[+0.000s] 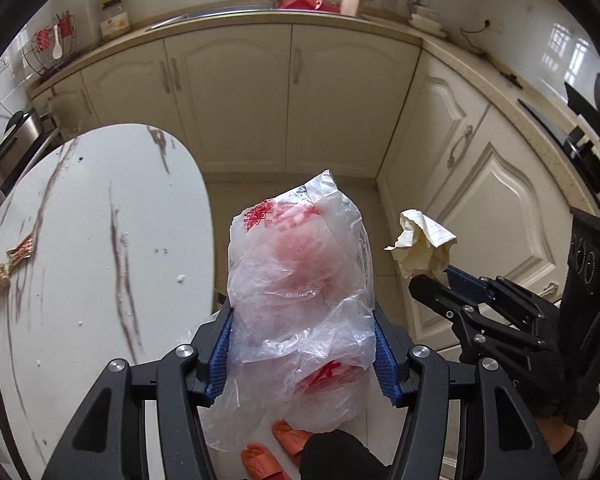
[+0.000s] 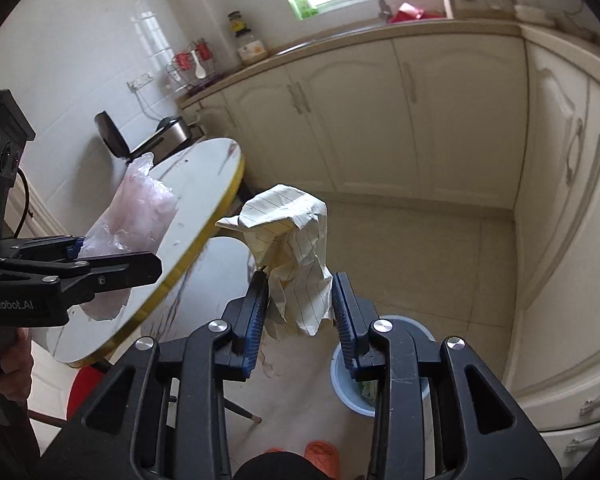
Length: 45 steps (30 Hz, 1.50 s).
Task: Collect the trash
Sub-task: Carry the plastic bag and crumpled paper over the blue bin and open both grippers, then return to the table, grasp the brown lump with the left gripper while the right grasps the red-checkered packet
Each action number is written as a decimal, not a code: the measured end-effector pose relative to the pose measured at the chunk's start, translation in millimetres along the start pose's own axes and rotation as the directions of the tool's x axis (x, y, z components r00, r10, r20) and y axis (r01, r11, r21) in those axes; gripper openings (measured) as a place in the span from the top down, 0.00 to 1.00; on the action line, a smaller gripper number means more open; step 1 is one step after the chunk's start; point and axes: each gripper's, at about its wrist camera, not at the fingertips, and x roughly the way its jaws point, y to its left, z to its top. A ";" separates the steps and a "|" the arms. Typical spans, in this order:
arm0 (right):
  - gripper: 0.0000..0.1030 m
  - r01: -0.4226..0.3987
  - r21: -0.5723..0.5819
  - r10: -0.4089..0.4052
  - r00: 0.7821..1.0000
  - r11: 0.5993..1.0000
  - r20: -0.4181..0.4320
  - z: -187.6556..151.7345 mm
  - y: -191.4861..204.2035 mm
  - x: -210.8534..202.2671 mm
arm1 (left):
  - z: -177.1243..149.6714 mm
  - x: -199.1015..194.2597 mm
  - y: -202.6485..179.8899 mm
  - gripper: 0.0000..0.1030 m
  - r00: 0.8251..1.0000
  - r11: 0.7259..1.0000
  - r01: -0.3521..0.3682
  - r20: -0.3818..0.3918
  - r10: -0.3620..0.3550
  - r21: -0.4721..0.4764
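Left gripper (image 1: pixel 302 354) pinches a crumpled clear plastic bag (image 1: pixel 300 280) (red print on it) between its blue pads, held in the air beside the round white desk (image 1: pixel 92 240). Right gripper (image 2: pixel 300 316) holds a crumpled sheet of lined yellow paper (image 2: pixel 296 256); the paper sits between its pads, though I cannot tell whether both press on it. Below the right gripper, a blue bin (image 2: pixel 346 388) stands on the tiled floor (image 2: pixel 420 260). A small wrapper (image 1: pixel 18 254) lies on the desk near its left edge.
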 end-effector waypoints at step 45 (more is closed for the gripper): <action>0.32 0.109 0.044 -0.111 0.992 0.993 0.059 -13.0 6.8 -51.9 | -5.9 4.7 54.8 0.09 0.995 0.999 -0.032 0.090 0.035 -0.030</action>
